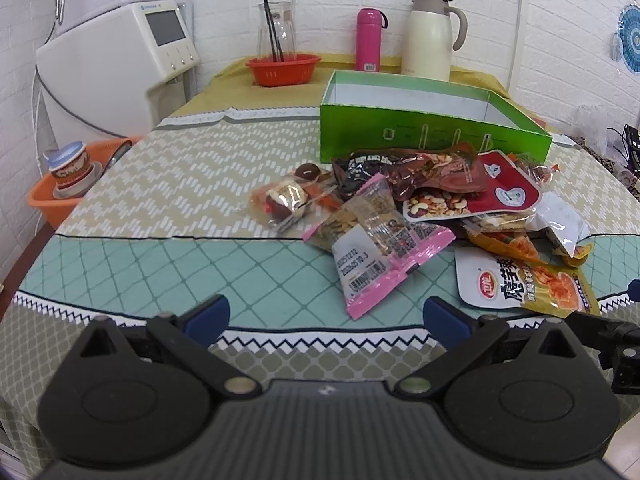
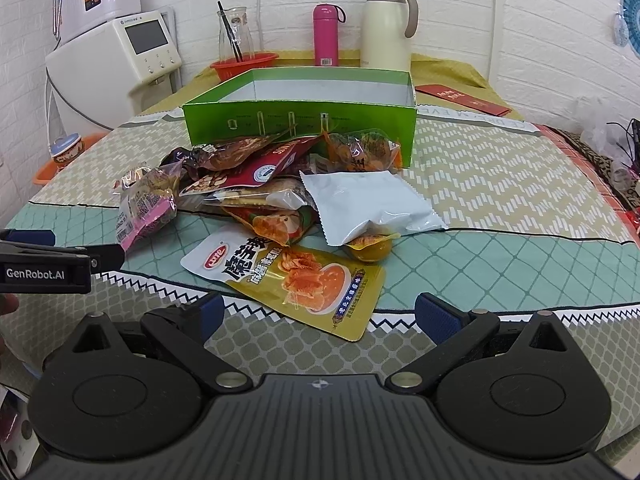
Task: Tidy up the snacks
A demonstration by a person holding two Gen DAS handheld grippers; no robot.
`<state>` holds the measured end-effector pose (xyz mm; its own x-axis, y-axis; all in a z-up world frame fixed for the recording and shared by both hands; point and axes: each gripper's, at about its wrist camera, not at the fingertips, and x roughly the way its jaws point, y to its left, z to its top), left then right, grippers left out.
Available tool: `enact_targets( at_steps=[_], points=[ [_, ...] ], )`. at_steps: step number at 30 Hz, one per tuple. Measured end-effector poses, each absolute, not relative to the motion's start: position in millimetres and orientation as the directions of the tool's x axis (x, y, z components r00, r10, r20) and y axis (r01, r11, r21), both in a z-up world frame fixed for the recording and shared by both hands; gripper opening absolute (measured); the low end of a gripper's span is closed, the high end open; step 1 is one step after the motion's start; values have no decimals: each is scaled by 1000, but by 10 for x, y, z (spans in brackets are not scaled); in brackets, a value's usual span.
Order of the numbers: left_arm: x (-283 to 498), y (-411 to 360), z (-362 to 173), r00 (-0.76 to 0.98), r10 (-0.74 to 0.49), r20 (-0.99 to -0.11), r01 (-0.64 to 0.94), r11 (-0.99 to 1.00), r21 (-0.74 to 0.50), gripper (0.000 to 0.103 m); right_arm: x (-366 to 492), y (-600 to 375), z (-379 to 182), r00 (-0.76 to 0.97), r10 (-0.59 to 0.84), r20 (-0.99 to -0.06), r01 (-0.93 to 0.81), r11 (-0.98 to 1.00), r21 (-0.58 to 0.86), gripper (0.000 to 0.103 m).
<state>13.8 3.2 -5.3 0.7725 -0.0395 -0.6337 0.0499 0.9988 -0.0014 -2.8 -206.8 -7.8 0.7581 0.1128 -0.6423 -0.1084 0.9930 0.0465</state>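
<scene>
Left wrist view, left to right. Lower left edge: orange bin [image 1: 44,204] off the worktop [image 1: 160,248], holding a lidded cup [image 1: 72,168]. Upper left: white appliance [image 1: 120,60]. Upper centre: red basket [image 1: 283,69] with a glass jar [image 1: 278,28] in it, then pink flask [image 1: 369,39] and cream jug [image 1: 430,38]. Right of centre: green box [image 1: 432,136], open; the inner walls that show are bare, floor hidden by the near wall. Snack pile [image 1: 420,200] lies on the worktop just in front of the box, loose and overlapping; pink packet [image 1: 380,248] nearest the left tongs [image 1: 326,312], which are spread wide with nothing between them, short of the pile.

Right wrist view, left to right. Box [image 2: 304,128] at upper centre; inside looks empty as far as can be seen. Pile [image 2: 260,184] against its near wall. White pouch [image 2: 368,204] on the right side of the pile, yellow packet [image 2: 304,276] at the worktop's near edge, closest to the right tongs [image 2: 316,316]. Those are also released, holding nothing.

Progress, judged: nothing sorted yet. No packet appears to be in the box. All of the snacks are left to move.
</scene>
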Motion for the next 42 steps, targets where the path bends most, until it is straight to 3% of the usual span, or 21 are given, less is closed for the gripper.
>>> enact_targets(
  at_steps=[9,15,17,21,25,29,37,39,41,42],
  points=[
    [161,233,7,796,-70,-602,43,997,-59,103,-4,-2014,-69,764,171,-622,-171,983,59,103],
    [278,468,38,778,-130,-614,73,990,-117,103,41,-1874,-19,800,274,-534,-260,960,104,103],
    [323,513,60,769,-170,-616,104,984,-142,103,74,-1782,-24,820,280,-500,-269,958,96,103],
    [438,617,101,727,-328,-603,206,942,-264,103,246,-1600,-39,727,373,-576,-345,924,163,103],
    [556,609,157,705,-402,-585,263,913,-311,102,277,-1361,-38,710,423,-562,-422,896,142,103],
    [695,541,175,672,-449,-589,316,893,-321,87,434,-1250,-64,699,444,-560,-427,888,171,103],
    [1012,596,-39,598,-517,-612,275,850,-449,84,625,-1195,-139,679,482,-553,-419,874,247,103],
    [1084,582,-87,589,-524,-615,274,845,-458,76,685,-1176,-178,678,480,-556,-415,875,249,103],
    [1093,574,-100,586,-544,-600,288,832,-474,70,699,-1195,-206,665,506,-549,-421,861,285,81],
    [1071,566,-79,586,-547,-598,297,832,-469,66,689,-1201,-205,670,502,-547,-419,864,280,80]
  ],
)
